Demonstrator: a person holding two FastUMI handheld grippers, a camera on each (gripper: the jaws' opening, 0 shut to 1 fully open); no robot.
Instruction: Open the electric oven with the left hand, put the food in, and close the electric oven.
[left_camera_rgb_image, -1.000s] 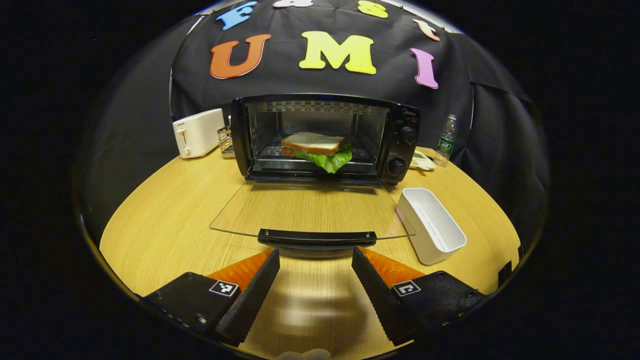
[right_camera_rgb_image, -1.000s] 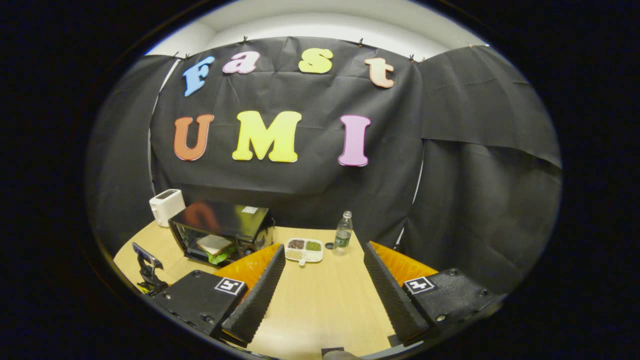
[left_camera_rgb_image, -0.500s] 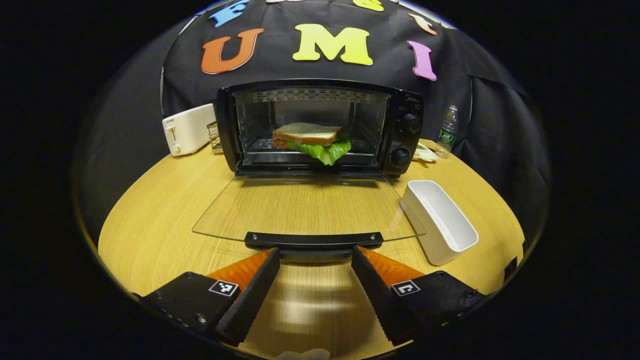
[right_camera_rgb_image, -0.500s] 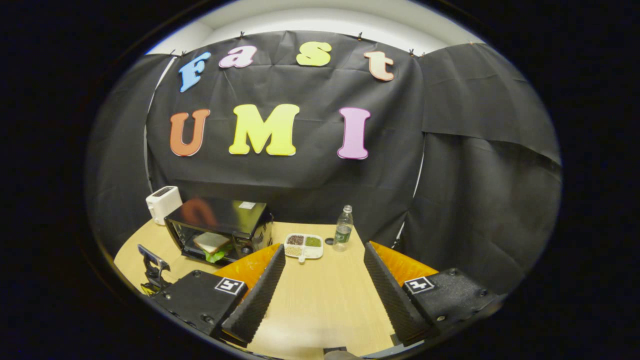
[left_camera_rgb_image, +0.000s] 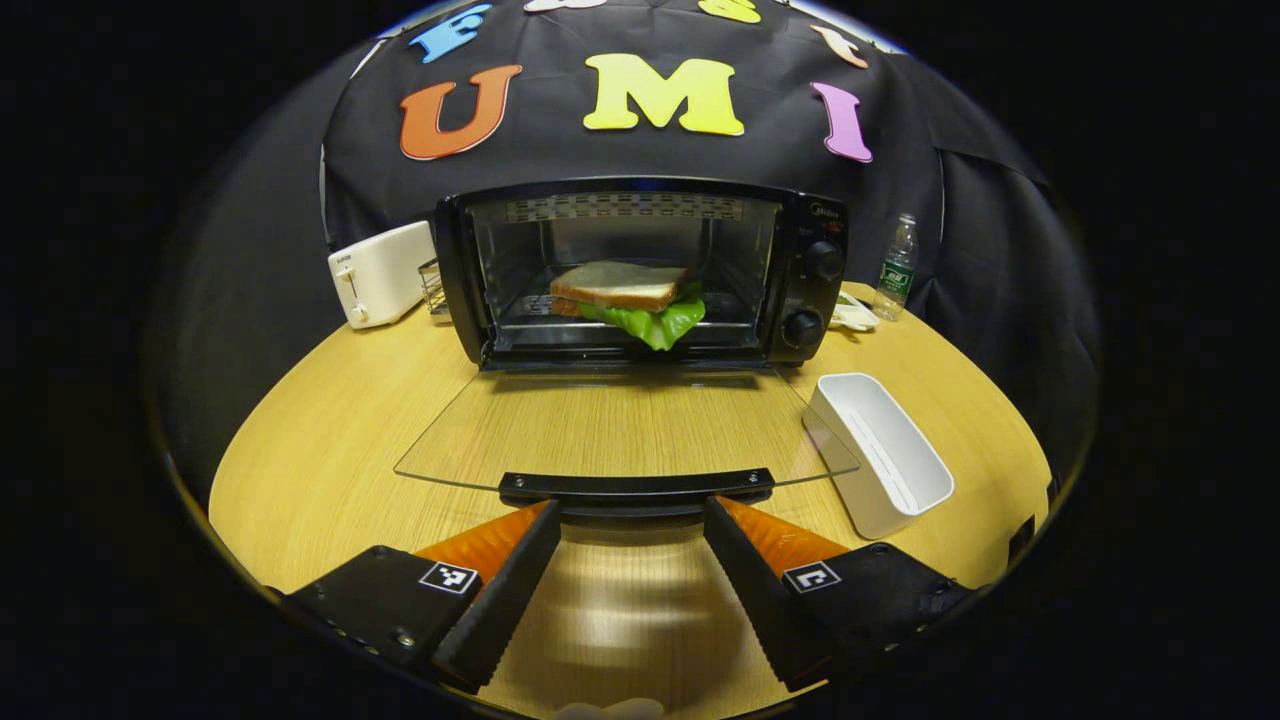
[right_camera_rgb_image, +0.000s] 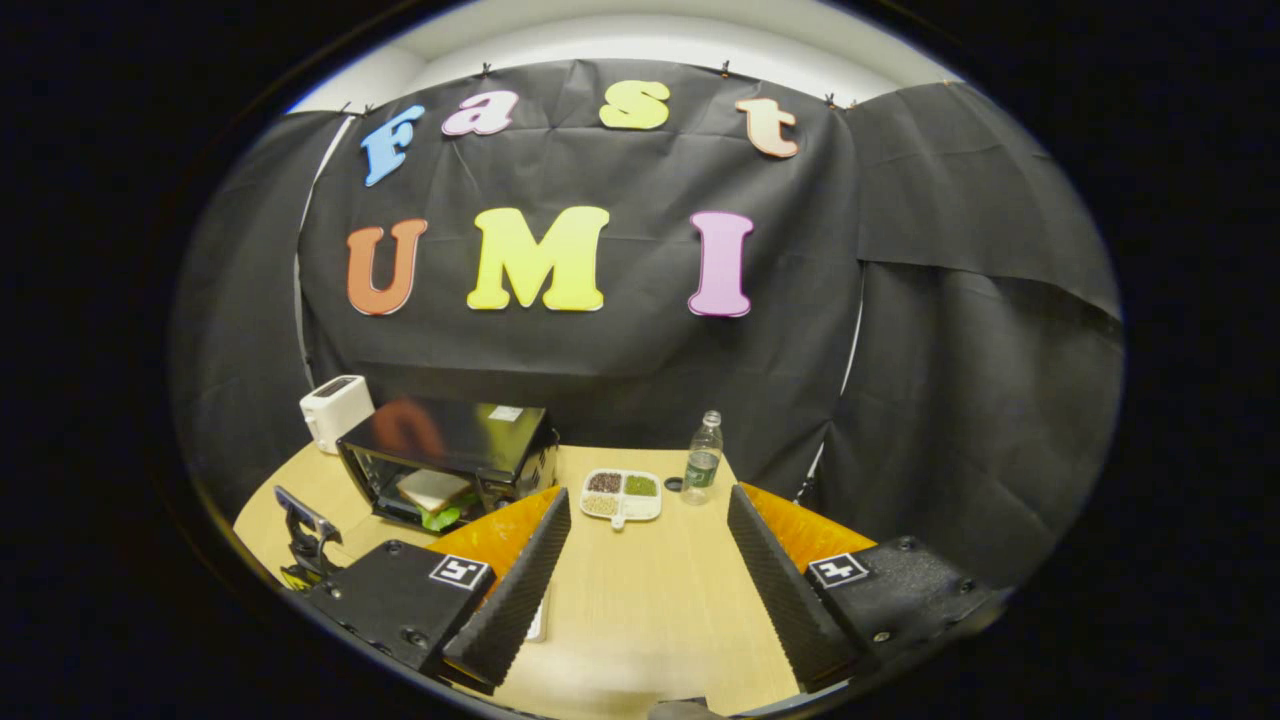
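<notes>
A black electric oven stands at the back of the round wooden table, its glass door folded flat toward me. A sandwich with lettuce lies on the rack inside. My left gripper is open, its fingertips just short of the door's black handle, touching nothing. In the right gripper view the oven with the sandwich sits far off to the left. My right gripper hangs open high above the table, empty, and the left gripper shows at the lower left.
A white toaster and a small wire rack stand left of the oven. A white rectangular bin lies right of the door. Behind it are a water bottle and a divided dish.
My left gripper moved closer to the door handle over the second, then tilted up slightly. The right gripper view drifted a little. The door and sandwich stayed put.
</notes>
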